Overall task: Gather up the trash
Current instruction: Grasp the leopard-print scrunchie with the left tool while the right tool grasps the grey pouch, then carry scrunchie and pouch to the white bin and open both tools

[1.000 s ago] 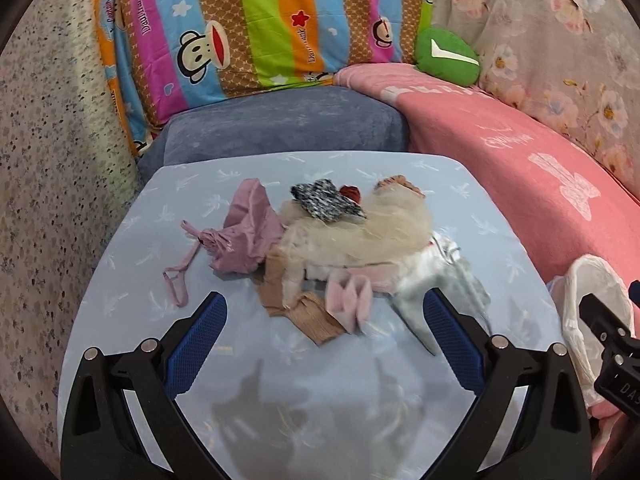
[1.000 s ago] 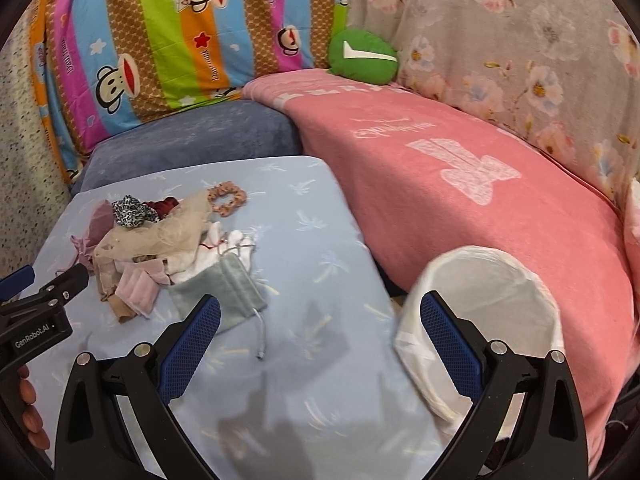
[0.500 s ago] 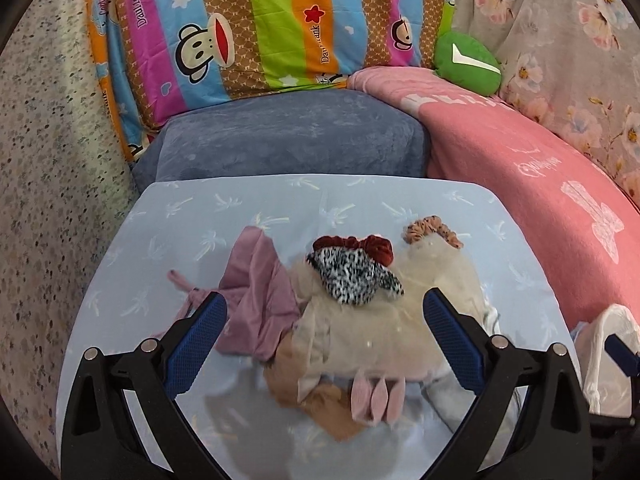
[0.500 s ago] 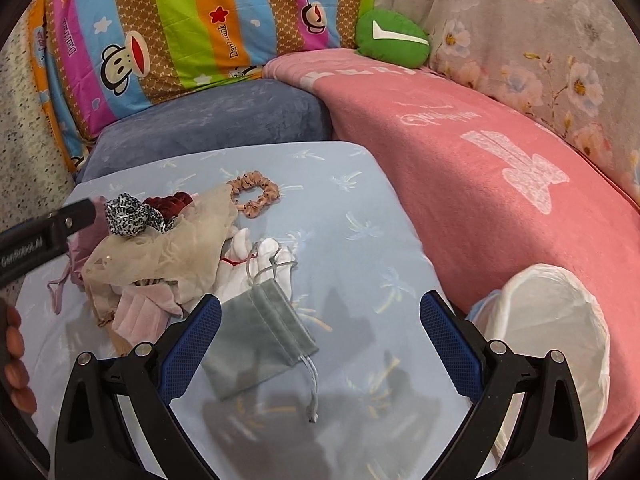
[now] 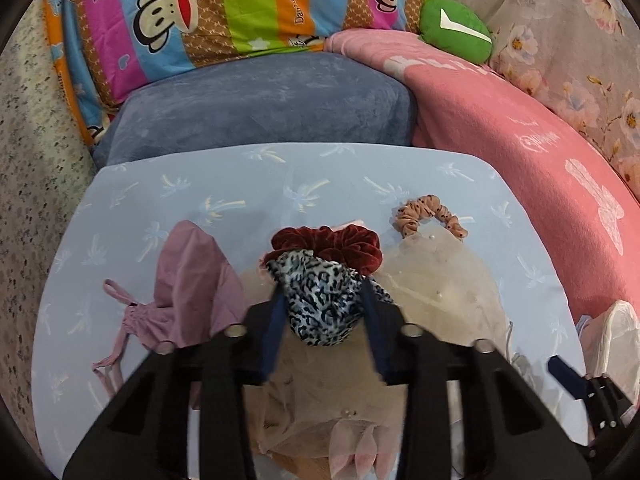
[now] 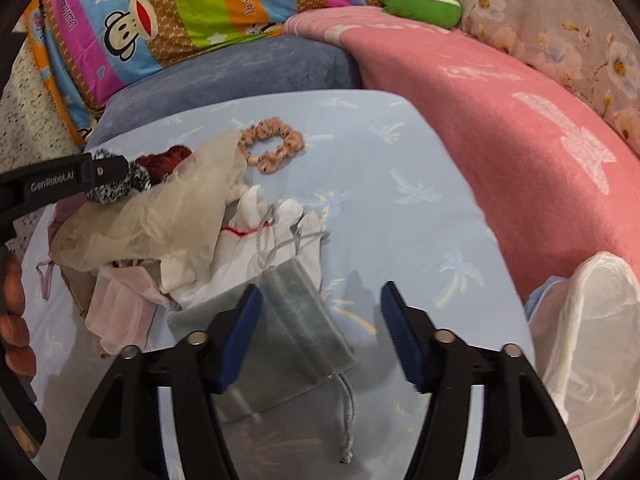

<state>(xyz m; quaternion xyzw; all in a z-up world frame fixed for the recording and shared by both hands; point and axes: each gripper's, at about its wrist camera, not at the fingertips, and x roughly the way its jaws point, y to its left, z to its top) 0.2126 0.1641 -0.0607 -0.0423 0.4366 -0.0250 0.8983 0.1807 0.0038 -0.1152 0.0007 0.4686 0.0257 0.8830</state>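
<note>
Leopard scrunchie [image 5: 320, 300] atop cloth pile [image 5: 436, 292] on table [image 5: 240, 184]; bin [image 6: 592, 320] right of table.

Bare blue tabletop [image 6: 400, 168] is lying open right of the fabric pile [image 6: 160, 224]. The pink-covered sofa [image 6: 520, 152] and white bin [image 6: 592, 320] are bounding that side.

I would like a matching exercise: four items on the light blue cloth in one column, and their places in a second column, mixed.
Items:
1. leopard-print scrunchie
2. grey drawstring pouch
3. peach dotted scrunchie
4. dark red velvet scrunchie

Places:
A. lying alone on bare cloth
B. between the left tool fingers
C. just behind the leopard one
D. under the right tool

Pairs: 1-B, 2-D, 3-A, 4-C
</note>
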